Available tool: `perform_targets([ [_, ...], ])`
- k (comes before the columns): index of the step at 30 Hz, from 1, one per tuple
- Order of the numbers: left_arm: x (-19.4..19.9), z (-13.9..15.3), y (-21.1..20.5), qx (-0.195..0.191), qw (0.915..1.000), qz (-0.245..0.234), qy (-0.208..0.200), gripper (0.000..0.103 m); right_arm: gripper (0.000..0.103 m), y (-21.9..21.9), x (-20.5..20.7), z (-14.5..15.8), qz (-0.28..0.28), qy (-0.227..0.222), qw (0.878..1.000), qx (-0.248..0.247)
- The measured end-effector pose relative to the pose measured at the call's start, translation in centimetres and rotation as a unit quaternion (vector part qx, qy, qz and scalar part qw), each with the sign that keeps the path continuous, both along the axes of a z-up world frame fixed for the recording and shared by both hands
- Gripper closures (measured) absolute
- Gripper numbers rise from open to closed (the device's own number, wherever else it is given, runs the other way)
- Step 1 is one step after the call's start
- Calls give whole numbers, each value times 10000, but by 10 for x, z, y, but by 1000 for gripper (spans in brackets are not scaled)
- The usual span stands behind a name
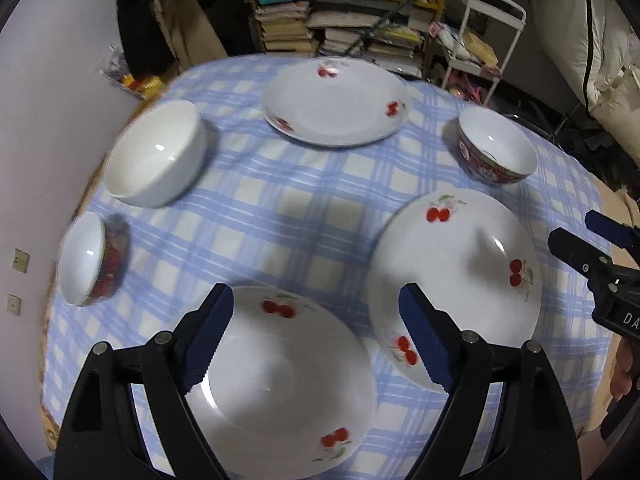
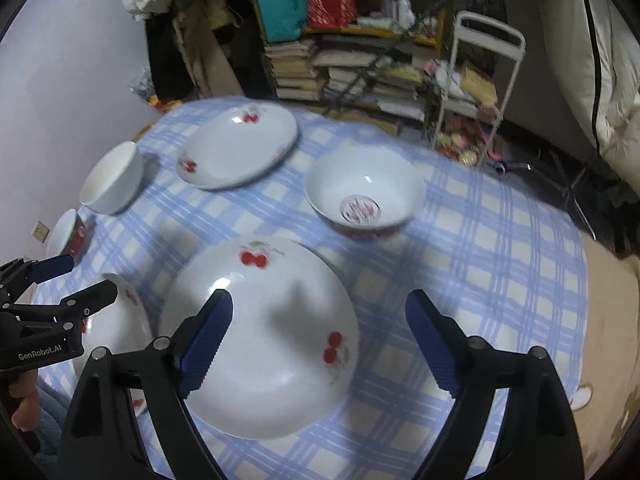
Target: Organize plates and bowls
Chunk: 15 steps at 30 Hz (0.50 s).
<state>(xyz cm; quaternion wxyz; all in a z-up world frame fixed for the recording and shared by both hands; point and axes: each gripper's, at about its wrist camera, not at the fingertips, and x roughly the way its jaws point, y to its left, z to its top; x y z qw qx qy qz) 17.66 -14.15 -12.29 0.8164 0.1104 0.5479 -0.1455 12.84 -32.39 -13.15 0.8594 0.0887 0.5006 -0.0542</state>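
Both grippers are up over the table w/ the blue checked cloth (image 1: 280, 216), nothing in either. Left gripper (image 1: 316, 340) has its jaws spread wide, above the near cherry plate (image 1: 280, 384). Right gripper (image 2: 320, 344) also wide apart, above the 2nd cherry plate (image 2: 260, 336), which sits just right of the first, rims close. 3rd cherry plate (image 1: 336, 100) is at the far side, mid table. Plain white bowl (image 1: 156, 156) far left, red-patterned bowl (image 1: 92, 260) near the left edge, another red-patterned bowl (image 2: 366, 196) to the right. Nothing's stacked, all apart. Bookshelf (image 1: 344, 12) & white cart (image 2: 476, 92) are behind the table.
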Motion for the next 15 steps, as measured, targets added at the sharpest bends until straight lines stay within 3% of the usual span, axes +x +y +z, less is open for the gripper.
perform_targets([
  [10,8,-43,-26,-76,9974,-218,685,20,11,-22,3,-39,5,631,9979,162],
  [15,13,-56,-33,-75,9966,-236,787,29,25,-27,6,-61,37,1027,9941,353],
])
